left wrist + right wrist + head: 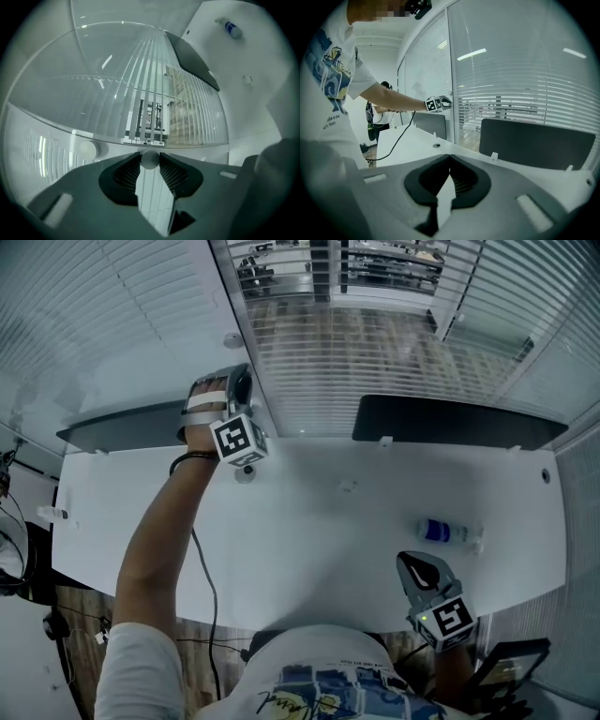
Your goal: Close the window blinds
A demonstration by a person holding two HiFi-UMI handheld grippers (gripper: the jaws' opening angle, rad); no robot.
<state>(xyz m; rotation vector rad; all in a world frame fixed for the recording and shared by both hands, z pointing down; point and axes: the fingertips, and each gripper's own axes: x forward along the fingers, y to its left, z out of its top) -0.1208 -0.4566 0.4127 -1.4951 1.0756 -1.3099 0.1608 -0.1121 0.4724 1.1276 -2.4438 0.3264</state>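
text: none fully readable | T-shirt (328,61): small print lines cut off at the picture's edge; script on its front blurred | bottle (448,532): label too small to read

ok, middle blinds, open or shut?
Open: the blinds have gaps between the slats, and the floor beyond shows through.

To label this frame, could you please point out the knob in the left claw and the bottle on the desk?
knob (150,160), left gripper view, its rounded face
bottle (448,532), head view, its middle
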